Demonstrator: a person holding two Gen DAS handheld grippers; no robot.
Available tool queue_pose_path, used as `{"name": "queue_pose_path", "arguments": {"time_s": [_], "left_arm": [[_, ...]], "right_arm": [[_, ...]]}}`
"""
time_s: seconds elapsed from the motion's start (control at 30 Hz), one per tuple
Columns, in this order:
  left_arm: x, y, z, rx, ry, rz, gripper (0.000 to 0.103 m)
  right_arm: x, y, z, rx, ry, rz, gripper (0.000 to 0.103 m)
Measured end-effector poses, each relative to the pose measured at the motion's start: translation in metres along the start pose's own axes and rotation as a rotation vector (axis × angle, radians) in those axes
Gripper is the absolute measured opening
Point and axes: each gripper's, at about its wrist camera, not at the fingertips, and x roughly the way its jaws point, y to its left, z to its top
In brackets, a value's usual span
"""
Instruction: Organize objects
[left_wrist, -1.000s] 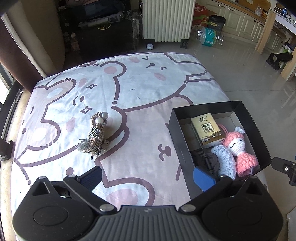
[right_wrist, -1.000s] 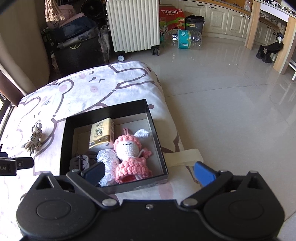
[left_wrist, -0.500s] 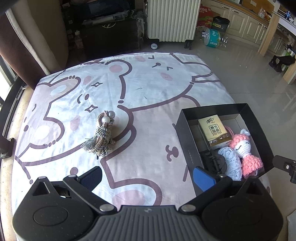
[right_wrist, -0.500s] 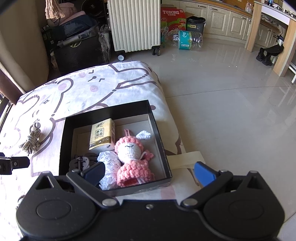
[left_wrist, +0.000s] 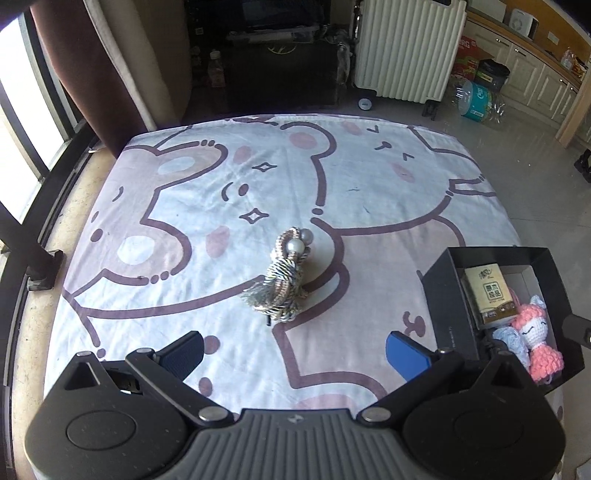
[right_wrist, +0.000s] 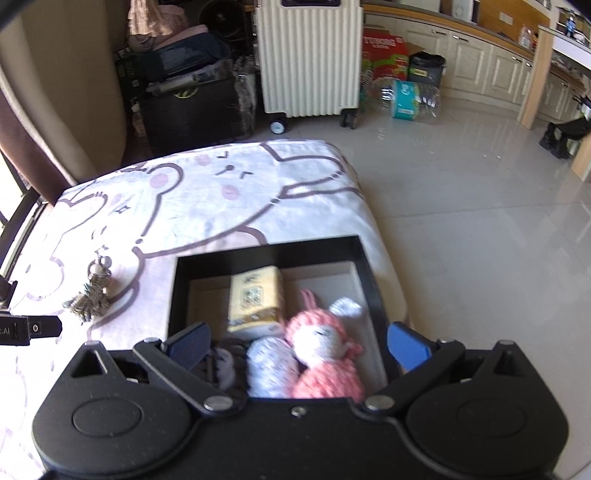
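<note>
While most of the items are already gathered in the black box (left_wrist: 447, 295), at the lower right of the left wrist view, one piece lies outside it: the tasselled cord bundle (left_wrist: 284, 280), with its pearl beads, rests alone near the centre of that frame on the bear-print blanket (left_wrist: 184, 206). The left gripper (left_wrist: 295, 350) hovers low in the frame with its jaws spread wide and nothing between them. The bundle sits just beyond the gap and roughly on its centre line, an alignment that suggests the approach to a pick.

Seen from the right wrist view, the box fills the lower centre. It holds a yellow tissue pack (right_wrist: 255, 299) toward the far wall, a pink crocheted doll (right_wrist: 325, 354) at the lower right, a pale blue knitted piece (right_wrist: 269, 365) beside the doll and touching it, and a dark item at the lower left, too blurred to name. The right gripper (right_wrist: 299, 347) hangs above the near edge of the box, jaws likewise parted and empty, probably idle. The bundle appears at the left of this frame, well apart from the box. Bare box floor shows right of the tissue pack, a likely place for it.
</note>
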Motion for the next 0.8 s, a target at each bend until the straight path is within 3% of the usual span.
{"name": "queue_pose_path", "arguments": {"time_s": [0.3, 0.8], "left_arm": [[0.003, 0.053, -0.002, -0.086, 0.004, 0.051, 0.103], [0.002, 0.114, -0.019, -0.184, 0.026, 0.051, 0.103]], "right_arm": [[0.010, 0.043, 0.016, -0.049, -0.009, 0.067, 0.103], [0.028, 0.110, 0.022, -0.119, -0.013, 0.149, 0.103]]}}
